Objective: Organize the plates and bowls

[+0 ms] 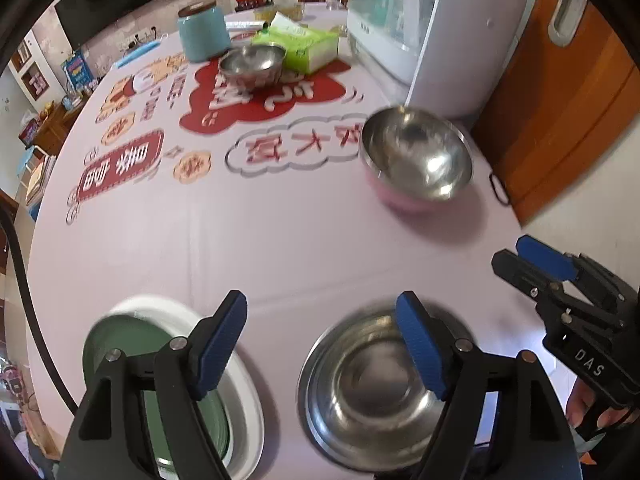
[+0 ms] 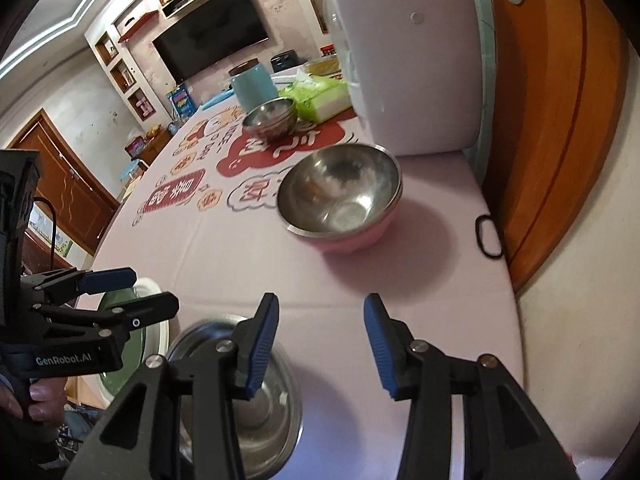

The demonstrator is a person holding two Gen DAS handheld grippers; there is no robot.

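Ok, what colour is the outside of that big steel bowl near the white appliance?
Pink, below the steel rim of the big steel bowl; clearest in the right wrist view.

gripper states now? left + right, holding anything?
Left tongs: open, nothing held, above the table between the green plate and the shallow steel bowl.
Right tongs: open, nothing held.

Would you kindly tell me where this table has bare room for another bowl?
The widest bare patch lies between the pink-based steel bowl, the green plate and the near steel bowl. The far end is crowded around the teal canister and tissue pack.
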